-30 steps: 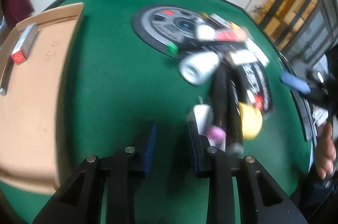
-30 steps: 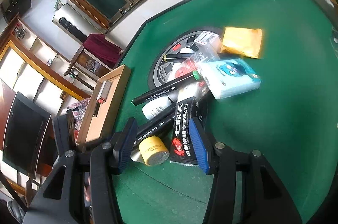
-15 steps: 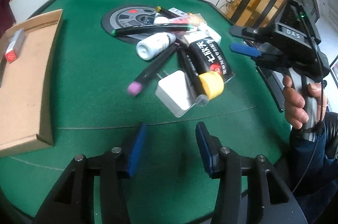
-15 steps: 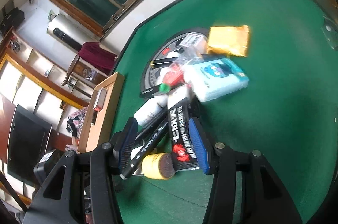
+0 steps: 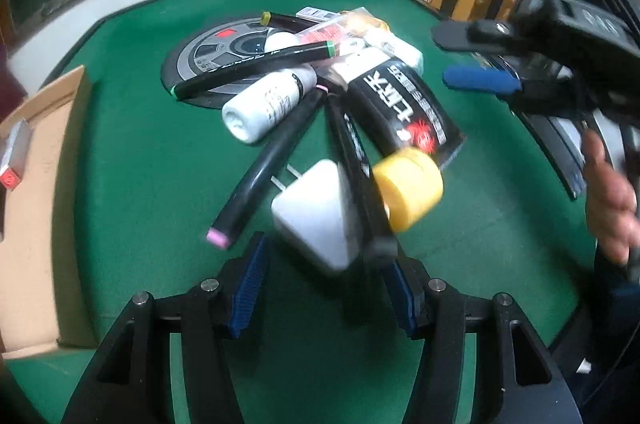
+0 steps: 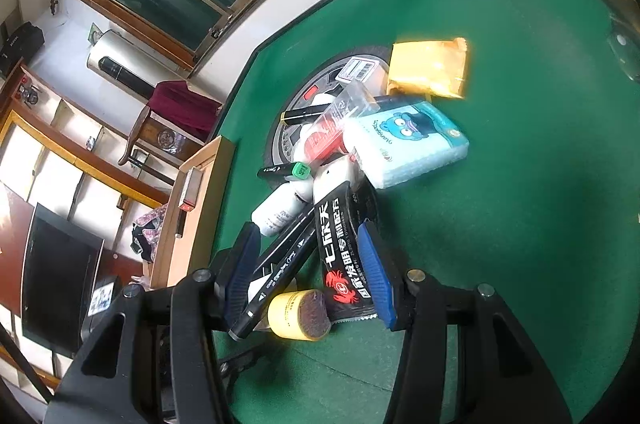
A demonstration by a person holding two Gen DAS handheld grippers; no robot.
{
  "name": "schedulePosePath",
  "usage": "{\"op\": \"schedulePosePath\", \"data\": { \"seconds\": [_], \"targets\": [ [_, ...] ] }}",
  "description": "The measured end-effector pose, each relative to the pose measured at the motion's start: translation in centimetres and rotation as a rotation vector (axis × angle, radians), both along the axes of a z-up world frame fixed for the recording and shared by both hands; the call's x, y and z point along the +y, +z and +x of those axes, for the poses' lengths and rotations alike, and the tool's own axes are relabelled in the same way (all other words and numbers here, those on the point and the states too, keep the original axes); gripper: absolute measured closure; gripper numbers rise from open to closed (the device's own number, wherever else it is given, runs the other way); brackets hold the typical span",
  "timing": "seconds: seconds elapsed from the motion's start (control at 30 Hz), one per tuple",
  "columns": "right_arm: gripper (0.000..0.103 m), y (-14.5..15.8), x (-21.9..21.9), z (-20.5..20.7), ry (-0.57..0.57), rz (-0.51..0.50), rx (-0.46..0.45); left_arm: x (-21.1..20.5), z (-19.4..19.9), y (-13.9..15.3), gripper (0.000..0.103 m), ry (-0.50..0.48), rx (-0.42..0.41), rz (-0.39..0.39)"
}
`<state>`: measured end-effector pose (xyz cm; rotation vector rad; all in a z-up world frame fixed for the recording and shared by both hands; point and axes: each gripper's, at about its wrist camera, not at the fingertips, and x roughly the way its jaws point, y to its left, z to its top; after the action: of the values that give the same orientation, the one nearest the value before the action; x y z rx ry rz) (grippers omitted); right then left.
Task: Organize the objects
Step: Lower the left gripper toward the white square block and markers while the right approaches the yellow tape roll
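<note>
The left gripper is tilting steeply down over the green surface, its jaws opening with nothing pressed between them; a white charger is lying just ahead of its pads. The right gripper is angling down at the pile, jaws standing apart over a black packet and black markers, gripping nothing. A yellow jar is lying beside them. A cardboard box is sitting at the surface's edge.

daylit fisheye frames with dark bowed corners; motion blur smears the yellow jar, glare whitens the yellow packet.
</note>
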<state>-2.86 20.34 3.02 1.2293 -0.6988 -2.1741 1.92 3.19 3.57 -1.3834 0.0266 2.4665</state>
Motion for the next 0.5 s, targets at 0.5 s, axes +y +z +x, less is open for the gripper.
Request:
{"op": "schedulePosePath", "data": {
  "seconds": [0.5],
  "targets": [
    [0.053, -0.5, -0.4, 0.0, 0.022, -0.001, -0.022, 0.9, -3.8, -0.9, 0.040, 0.172, -0.024, -0.031]
  ]
}}
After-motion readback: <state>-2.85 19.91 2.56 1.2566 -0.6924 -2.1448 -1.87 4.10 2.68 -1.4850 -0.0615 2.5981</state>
